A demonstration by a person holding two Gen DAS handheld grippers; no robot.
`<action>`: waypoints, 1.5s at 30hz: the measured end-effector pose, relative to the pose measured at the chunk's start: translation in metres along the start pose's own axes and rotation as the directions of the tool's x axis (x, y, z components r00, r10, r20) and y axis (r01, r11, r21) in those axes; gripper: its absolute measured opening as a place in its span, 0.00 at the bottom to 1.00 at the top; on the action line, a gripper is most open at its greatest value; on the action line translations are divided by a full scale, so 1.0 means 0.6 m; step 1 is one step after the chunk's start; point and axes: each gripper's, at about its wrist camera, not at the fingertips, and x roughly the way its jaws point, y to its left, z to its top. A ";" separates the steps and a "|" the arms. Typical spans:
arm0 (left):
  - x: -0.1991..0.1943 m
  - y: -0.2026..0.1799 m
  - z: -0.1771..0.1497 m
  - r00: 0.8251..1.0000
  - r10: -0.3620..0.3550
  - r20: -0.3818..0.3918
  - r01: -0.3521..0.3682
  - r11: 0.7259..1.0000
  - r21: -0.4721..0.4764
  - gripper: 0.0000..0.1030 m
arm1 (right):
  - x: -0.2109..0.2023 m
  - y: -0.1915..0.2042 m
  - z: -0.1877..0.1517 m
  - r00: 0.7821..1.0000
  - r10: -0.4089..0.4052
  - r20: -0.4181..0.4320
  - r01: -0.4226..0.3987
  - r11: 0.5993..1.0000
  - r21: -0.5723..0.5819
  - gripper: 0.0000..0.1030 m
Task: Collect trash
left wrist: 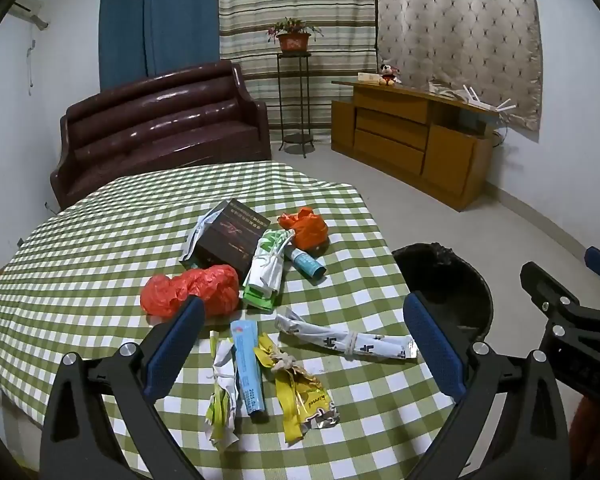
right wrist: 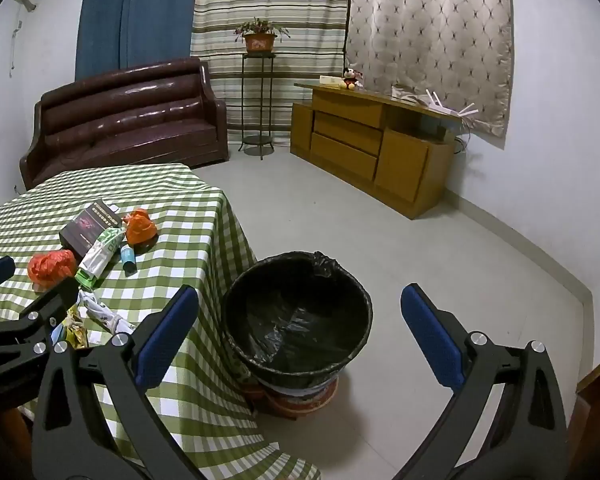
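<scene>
Trash lies on a green checked table (left wrist: 80,248): a red bag (left wrist: 188,288), an orange bag (left wrist: 306,226), a dark box (left wrist: 230,236), a green-white packet (left wrist: 266,272), a teal tube (left wrist: 306,262), a white knotted wrapper (left wrist: 346,342), a blue wrapper (left wrist: 248,368), a yellow wrapper (left wrist: 300,396) and a crumpled white-green wrapper (left wrist: 222,392). My left gripper (left wrist: 300,344) is open and empty above the near wrappers. My right gripper (right wrist: 300,328) is open and empty above a black-lined bin (right wrist: 298,316) on the floor beside the table (right wrist: 188,216).
A brown sofa (left wrist: 160,120) stands behind the table. A wooden cabinet (left wrist: 412,140) and a plant stand (left wrist: 294,96) stand along the far curtained wall. The bin (left wrist: 448,284) sits off the table's right edge. Grey floor (right wrist: 380,232) lies around it.
</scene>
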 end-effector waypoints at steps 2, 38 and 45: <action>-0.003 0.000 -0.001 1.000 0.001 0.001 -0.001 1.000 0.000 0.94 | 0.000 0.000 0.000 1.000 -0.001 0.002 0.001 1.000 -0.001 0.96; 0.006 0.005 -0.005 0.999 0.003 -0.037 -0.003 1.000 -0.006 0.94 | 0.000 -0.002 0.001 1.000 0.002 -0.003 -0.002 1.000 0.002 0.96; 0.007 0.004 -0.007 0.999 0.004 -0.040 -0.005 1.000 -0.006 0.94 | 0.001 -0.002 0.001 1.000 0.002 -0.006 -0.002 1.000 0.003 0.96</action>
